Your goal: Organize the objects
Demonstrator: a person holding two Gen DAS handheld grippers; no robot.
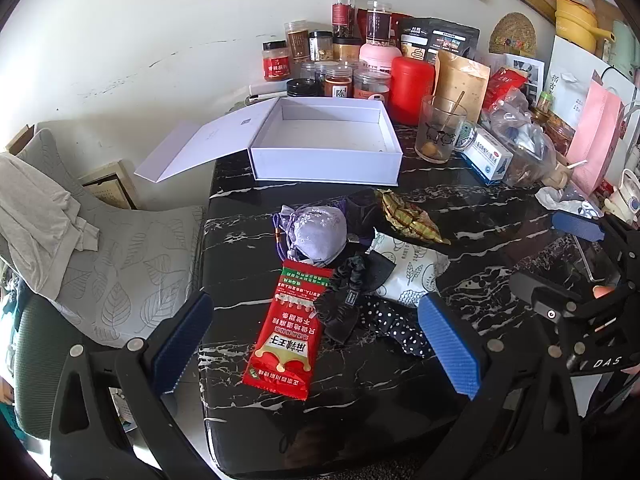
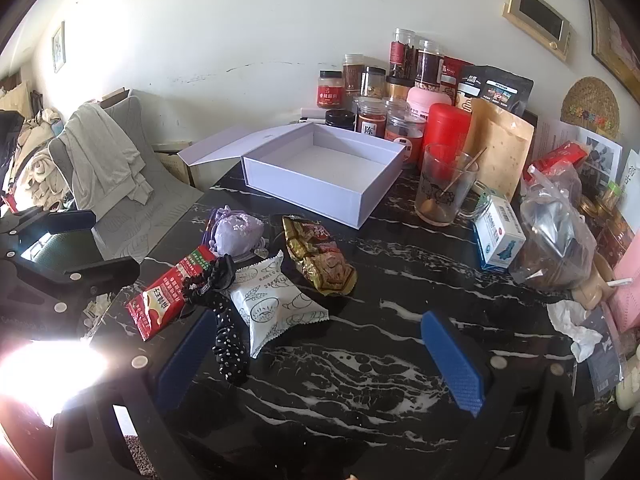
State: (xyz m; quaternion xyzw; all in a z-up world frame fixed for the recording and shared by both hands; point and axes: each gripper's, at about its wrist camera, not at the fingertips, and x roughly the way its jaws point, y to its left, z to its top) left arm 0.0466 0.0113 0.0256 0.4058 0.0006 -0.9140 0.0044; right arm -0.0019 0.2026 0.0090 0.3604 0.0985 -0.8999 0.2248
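Note:
An empty white box [image 1: 328, 140] [image 2: 320, 168] with its lid folded open stands on the black marble table [image 1: 460, 208] [image 2: 400, 280]. In front of it lie a lilac pouch [image 1: 316, 232] [image 2: 236, 232], a red snack packet [image 1: 288, 324] [image 2: 168, 296], a black scrunchie [image 1: 348, 280] [image 2: 216, 276], a polka-dot scrunchie [image 1: 396, 328] [image 2: 230, 344], a white pastry packet [image 1: 408, 276] [image 2: 276, 304] and a gold snack packet [image 1: 412, 220] [image 2: 320, 260]. My left gripper [image 1: 320, 344] is open, its fingers either side of the red packet. My right gripper [image 2: 320, 364] is open over bare table, right of the pile.
Several jars [image 1: 340, 60], a red canister [image 1: 412, 88] [image 2: 444, 132], a glass mug [image 1: 440, 128] [image 2: 444, 184], a medicine box [image 1: 488, 156] [image 2: 500, 232] and bags crowd the back and right. A grey chair [image 1: 100, 260] [image 2: 112, 184] stands at the left.

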